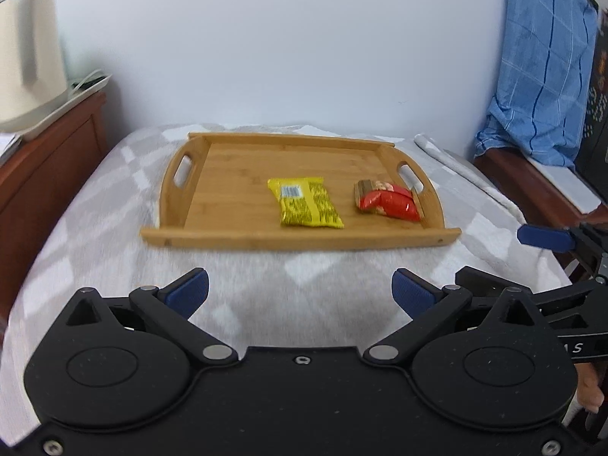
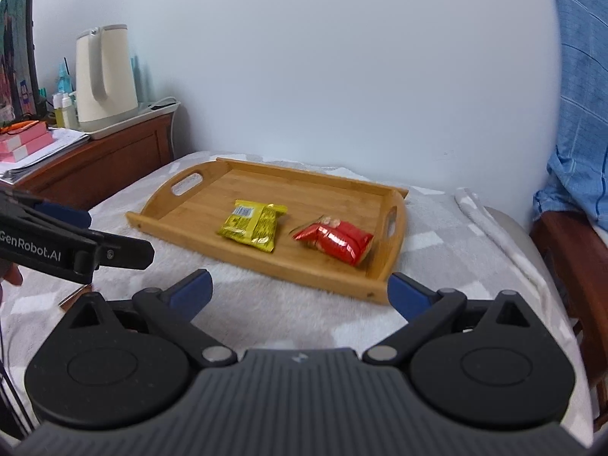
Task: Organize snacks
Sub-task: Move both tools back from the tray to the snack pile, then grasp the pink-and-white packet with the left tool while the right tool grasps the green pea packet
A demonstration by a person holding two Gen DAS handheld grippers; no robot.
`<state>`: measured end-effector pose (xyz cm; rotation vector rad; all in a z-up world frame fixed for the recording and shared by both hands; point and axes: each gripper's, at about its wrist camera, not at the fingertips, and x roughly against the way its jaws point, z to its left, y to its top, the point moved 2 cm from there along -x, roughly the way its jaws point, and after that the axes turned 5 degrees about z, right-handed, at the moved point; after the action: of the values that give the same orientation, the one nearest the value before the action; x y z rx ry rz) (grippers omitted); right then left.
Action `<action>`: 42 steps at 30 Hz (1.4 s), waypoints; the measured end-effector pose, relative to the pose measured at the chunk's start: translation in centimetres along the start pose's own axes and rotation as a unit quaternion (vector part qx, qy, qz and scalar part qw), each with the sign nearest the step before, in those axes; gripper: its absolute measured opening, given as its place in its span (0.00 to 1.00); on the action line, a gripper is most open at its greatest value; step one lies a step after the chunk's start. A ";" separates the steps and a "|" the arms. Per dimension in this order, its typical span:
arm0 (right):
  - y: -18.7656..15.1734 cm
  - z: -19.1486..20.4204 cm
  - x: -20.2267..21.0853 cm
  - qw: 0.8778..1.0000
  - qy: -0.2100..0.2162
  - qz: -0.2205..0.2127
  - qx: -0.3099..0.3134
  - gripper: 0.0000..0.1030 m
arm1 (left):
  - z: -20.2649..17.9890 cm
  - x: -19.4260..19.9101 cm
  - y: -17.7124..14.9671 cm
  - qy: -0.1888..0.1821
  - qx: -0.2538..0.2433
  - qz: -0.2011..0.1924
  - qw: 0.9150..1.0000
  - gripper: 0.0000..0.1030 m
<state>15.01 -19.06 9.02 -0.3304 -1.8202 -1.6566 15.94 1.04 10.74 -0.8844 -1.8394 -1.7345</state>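
Left gripper [image 1: 300,292]: jaws spread wide, holding nothing, poised over the blanket short of the tray's near rim. Right gripper [image 2: 298,290]: likewise spread and unloaded, just short of the tray's near right corner.

Wooden tray [image 1: 304,243]: two cut-out handles, lying flat on the bed.
Contents, left to right:
- left half of tray: bare wood.
- yellow snack packet [image 1: 304,202]: lying flat near centre, barcode side up.
- red snack packet [image 1: 388,200]: crumpled, just beside the right handle, apart from the yellow one.

Progress, as judged: both visible snacks already lie in the tray and neither gripper holds one; no further snacks show outside it, so the work looks at or near its end, unless tidier spacing is wanted.

Surface: grey-and-white checked fleece blanket [image 2: 266,296] over a bed, soft and uneven.
Room, left to right: dark wooden cabinet [image 2: 102,167] bearing a cream kettle [image 2: 104,76], bottles and papers; plain pale wall; blue checked cloth [image 1: 543,68] hanging at far right.
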 end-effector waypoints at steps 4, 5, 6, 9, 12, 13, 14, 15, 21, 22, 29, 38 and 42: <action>-1.8 0.7 1.3 1.000 -0.007 -0.004 -0.006 1.00 | 0.4 0.8 -2.4 0.008 0.015 0.006 1.000 1.00; -2.3 0.9 1.6 1.000 -0.009 -0.004 -0.007 1.00 | 0.5 1.1 -2.8 0.011 0.015 0.006 1.000 1.00; -2.6 1.1 1.8 1.000 -0.009 -0.004 -0.008 1.00 | 0.5 1.4 -3.3 0.014 0.013 0.004 1.000 1.00; -3.9 1.6 2.6 1.000 -0.016 -0.008 -0.009 1.00 | 0.3 2.4 -4.2 0.022 0.005 -0.008 1.000 1.00; -5.0 2.0 3.3 0.999 -0.026 -0.017 -0.015 1.00 | 0.1 3.1 -5.0 0.025 0.000 -0.020 0.999 1.00; -5.4 2.0 3.5 0.999 -0.025 -0.019 -0.018 1.00 | 0.0 3.3 -5.3 0.026 0.001 -0.023 0.999 1.00; -5.7 2.1 3.7 0.999 -0.026 -0.023 -0.021 1.00 | 0.0 3.5 -5.6 0.025 0.000 -0.024 0.999 1.00; -6.1 2.2 4.0 0.999 -0.028 -0.028 -0.024 1.00 | -0.2 3.6 -5.8 0.024 -0.003 -0.025 0.999 1.00; -8.2 3.0 4.7 0.998 -0.053 -0.041 -0.016 1.00 | -0.9 4.1 -7.3 0.032 -0.016 -0.028 0.999 1.00; -8.5 3.1 4.9 0.998 -0.051 -0.042 -0.013 1.00 | -1.0 4.2 -7.6 0.029 -0.017 -0.027 0.999 1.00; -10.4 4.2 5.0 0.999 -0.032 -0.033 0.012 0.95 | -1.3 4.1 -9.5 0.018 -0.026 -0.018 0.999 0.82; -11.7 4.8 4.2 0.999 -0.029 -0.025 0.014 0.74 | 0.0 2.1 -11.0 0.038 -0.003 0.006 0.999 0.55; -12.1 5.3 3.5 0.999 -0.039 -0.019 0.024 0.69 | 0.3 1.6 -11.1 0.051 0.004 0.004 0.999 0.53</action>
<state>3.75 -16.88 1.60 -0.3451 -1.9316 -1.6424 6.84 1.59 4.12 -0.7835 -1.7732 -1.7325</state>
